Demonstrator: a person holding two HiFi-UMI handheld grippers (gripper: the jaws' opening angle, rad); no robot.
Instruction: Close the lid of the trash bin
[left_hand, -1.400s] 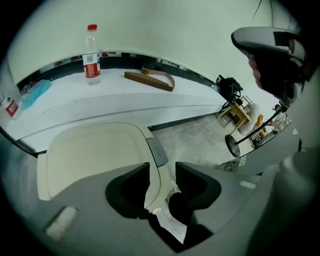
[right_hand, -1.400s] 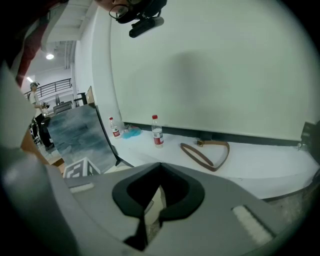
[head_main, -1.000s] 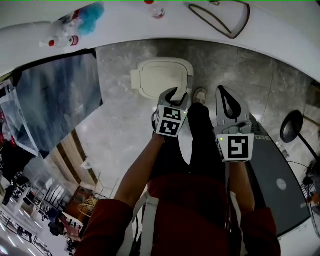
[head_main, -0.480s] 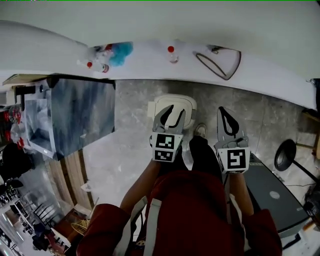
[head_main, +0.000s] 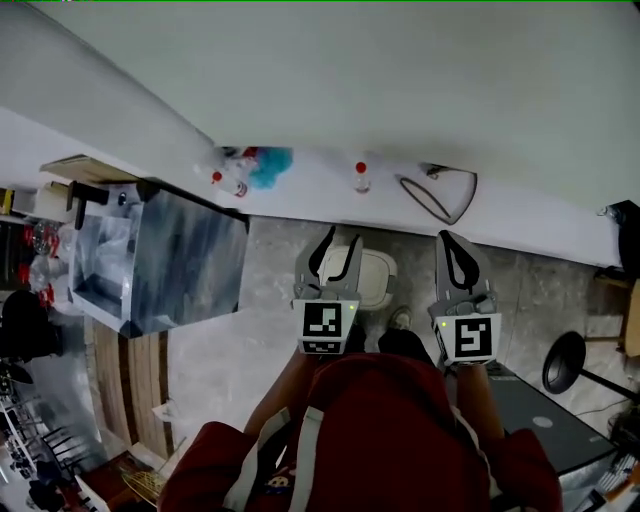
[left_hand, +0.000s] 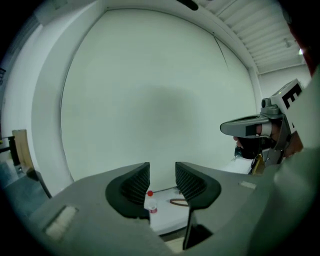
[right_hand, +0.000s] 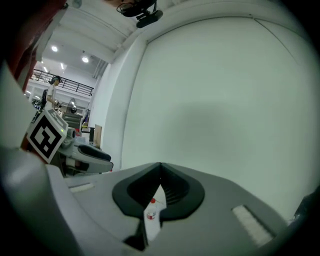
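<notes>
Your left gripper (head_main: 338, 252) hangs empty with its jaws apart. The trash bin (head_main: 378, 290) sits on the floor just beyond its tips. The lid (head_main: 370, 270) looks flat down, so the closing seems done. Your right gripper (head_main: 452, 250) is empty too, with its jaws together.

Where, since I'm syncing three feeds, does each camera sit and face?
Head view: on the person's head, looking steeply down at the floor and white trash bin; shows red sleeves, left gripper, right gripper.
Left gripper view: on the left gripper, facing the white wall past its open jaws; right gripper at right.
Right gripper view: on the right gripper, facing the same wall past shut jaws; left gripper at left.
Shared: all three show the red-capped bottle.
</notes>
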